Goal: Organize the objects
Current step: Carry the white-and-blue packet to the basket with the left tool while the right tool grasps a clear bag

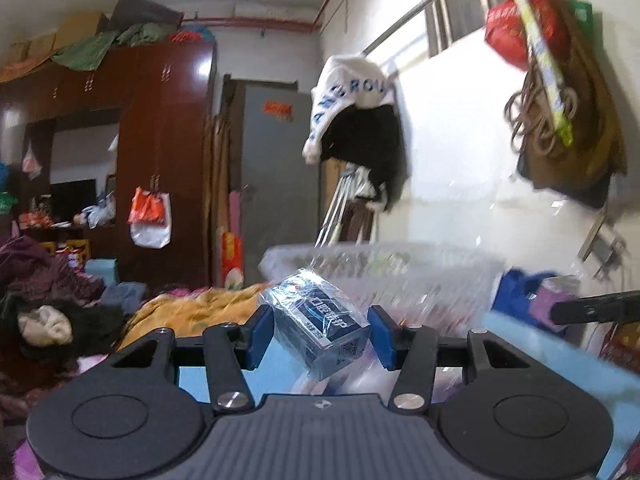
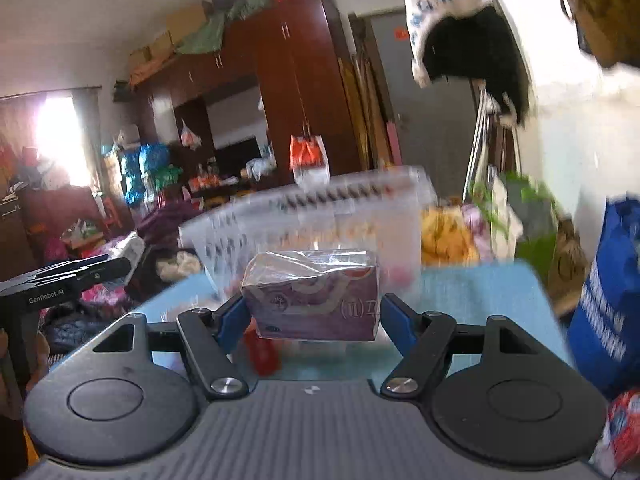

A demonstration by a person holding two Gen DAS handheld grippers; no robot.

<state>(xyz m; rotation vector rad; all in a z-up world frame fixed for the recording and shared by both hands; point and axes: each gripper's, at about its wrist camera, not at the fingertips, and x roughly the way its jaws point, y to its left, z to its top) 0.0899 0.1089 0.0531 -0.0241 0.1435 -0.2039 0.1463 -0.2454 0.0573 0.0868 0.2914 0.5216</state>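
My left gripper [image 1: 320, 330] is shut on a dark blue box in clear wrap [image 1: 320, 322], tilted, held above a light blue table [image 1: 532, 340]. My right gripper [image 2: 314, 314] is shut on a purple box in clear wrap [image 2: 316, 300], held level above the same table [image 2: 472, 292]. A clear plastic basket stands just beyond each box, blurred in the left wrist view [image 1: 400, 272] and in the right wrist view [image 2: 320, 212]. The left gripper's body shows at the left of the right wrist view [image 2: 60, 280]. The right gripper's body shows at the right edge of the left wrist view [image 1: 596, 308].
A red item [image 2: 262, 354] lies on the table under the purple box. A blue bag [image 2: 608, 304] stands at the table's right. Heaped bedding and clothes [image 1: 192, 312] lie beyond the table. A dark wardrobe [image 1: 160, 152] and hanging clothes [image 1: 360, 120] stand behind.
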